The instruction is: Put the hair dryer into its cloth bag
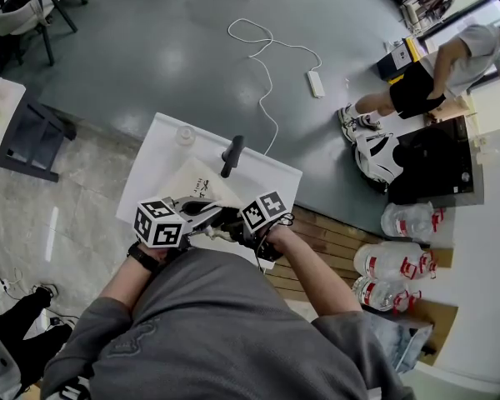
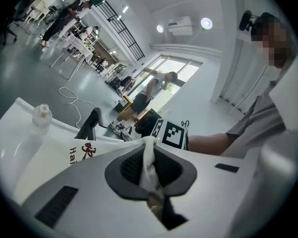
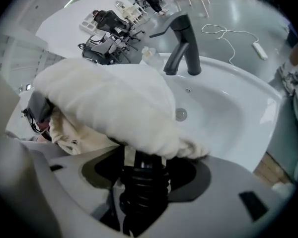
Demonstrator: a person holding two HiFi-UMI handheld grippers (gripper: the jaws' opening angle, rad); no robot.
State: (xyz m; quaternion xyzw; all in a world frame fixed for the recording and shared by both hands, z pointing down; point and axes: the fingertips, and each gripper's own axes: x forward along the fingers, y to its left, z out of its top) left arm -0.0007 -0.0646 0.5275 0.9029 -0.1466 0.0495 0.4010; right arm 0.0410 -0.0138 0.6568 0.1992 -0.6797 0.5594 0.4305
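— What are the fingers of the left gripper (image 2: 149,157) doing?
— They are pinching together on a fold of the cloth bag (image 2: 54,157), holding its edge over the white sink (image 3: 228,108).
— And the right gripper (image 3: 141,160)?
— Its fingers are standing wide, clamping the black ribbed cord end of the hair dryer (image 3: 139,187). The rest of the dryer is sitting inside the bag, which is draping over it near the black faucet (image 3: 184,43).

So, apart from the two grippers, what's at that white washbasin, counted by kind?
faucet: 1
small bottle: 1
cloth bag: 1
hair dryer, mostly covered by the bag: 1
Total: 4
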